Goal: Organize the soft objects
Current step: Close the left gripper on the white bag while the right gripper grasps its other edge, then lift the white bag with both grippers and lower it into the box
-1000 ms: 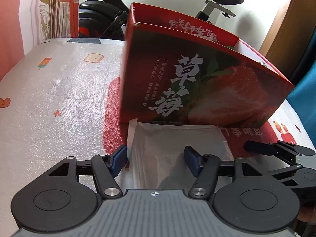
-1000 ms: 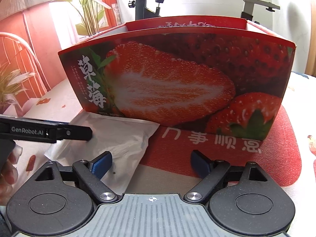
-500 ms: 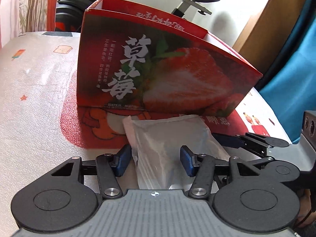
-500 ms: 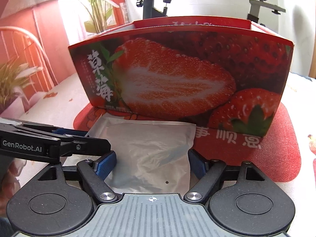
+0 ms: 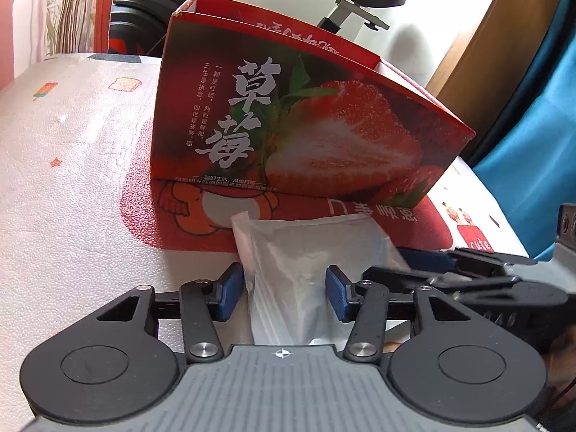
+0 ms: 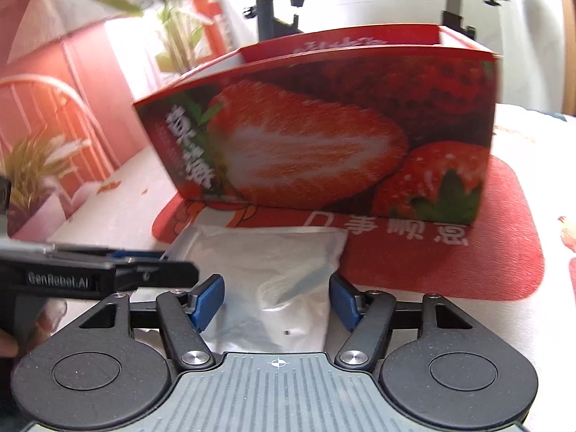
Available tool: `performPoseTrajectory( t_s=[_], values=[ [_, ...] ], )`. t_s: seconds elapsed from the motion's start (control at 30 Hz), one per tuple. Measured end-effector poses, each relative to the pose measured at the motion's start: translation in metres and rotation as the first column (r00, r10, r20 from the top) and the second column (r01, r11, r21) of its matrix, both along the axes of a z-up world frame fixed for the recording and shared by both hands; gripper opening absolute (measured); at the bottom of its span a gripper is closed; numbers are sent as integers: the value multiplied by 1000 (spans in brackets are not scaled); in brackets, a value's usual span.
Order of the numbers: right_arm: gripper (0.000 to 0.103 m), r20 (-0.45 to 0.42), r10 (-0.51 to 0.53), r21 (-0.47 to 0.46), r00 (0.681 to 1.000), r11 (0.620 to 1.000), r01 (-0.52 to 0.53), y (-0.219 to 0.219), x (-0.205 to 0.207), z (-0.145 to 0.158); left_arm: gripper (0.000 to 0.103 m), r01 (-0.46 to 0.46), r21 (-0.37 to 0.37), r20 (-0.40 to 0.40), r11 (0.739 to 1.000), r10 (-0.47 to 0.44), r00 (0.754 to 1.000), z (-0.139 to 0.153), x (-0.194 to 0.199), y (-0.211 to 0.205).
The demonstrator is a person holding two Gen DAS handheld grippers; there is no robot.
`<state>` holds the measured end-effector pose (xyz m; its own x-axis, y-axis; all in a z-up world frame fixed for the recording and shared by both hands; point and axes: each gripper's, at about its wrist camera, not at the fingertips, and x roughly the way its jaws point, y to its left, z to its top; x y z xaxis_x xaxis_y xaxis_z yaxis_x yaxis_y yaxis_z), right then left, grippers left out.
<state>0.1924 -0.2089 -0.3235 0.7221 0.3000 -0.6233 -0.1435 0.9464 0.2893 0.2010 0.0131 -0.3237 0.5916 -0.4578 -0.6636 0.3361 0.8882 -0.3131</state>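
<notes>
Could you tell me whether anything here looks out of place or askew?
Only the white plastic pouch: it lies rumpled on the table in front of the strawberry box, not inside it. Both grippers, left and right, straddle it, closing in.

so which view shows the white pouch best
The left wrist view: it is sharp, and the white pouch shows its far edge and creases between the open pads of the left gripper. The right wrist view shows the same pouch, more of it but motion-blurred.
</notes>
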Motion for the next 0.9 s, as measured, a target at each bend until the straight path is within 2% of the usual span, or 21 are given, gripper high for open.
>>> performPoseTrajectory(
  t_s=[0.13, 0.2, 0.23, 0.3, 0.53, 0.73, 0.9],
  values=[
    [61, 0, -46, 28, 999, 999, 46, -13, 0, 3, 50, 8, 35, 20, 999, -9, 1000, 1, -3, -1],
    [57, -31, -42, 63, 999, 997, 44, -18, 4, -1, 50, 10, 46, 30, 999, -11, 999, 1, -4, -2],
    [51, -49, -38, 73, 998, 996, 41, -19, 5, -4, 50, 12, 56, 38, 998, -15, 999, 1, -5, -4],
    [50, -43, -38, 75, 998, 996, 41, -19, 3, -5, 50, 18, 74, 51, 997, -21, 998, 1, -7, -6],
    [22, -59, -55, 101, 997, 993, 61, -23, 3, -7, 50, 14, 71, 57, 997, -18, 998, 0, -8, -5],
    [22, -45, -69, 189, 997, 979, 76, -32, -1, -7, 51, 17, 80, 64, 997, -22, 998, -1, -9, -6],
    [19, -60, -61, 124, 996, 990, 68, -25, 2, -9, 51, 22, 90, 69, 996, -28, 997, 0, -9, -7]
  ],
)
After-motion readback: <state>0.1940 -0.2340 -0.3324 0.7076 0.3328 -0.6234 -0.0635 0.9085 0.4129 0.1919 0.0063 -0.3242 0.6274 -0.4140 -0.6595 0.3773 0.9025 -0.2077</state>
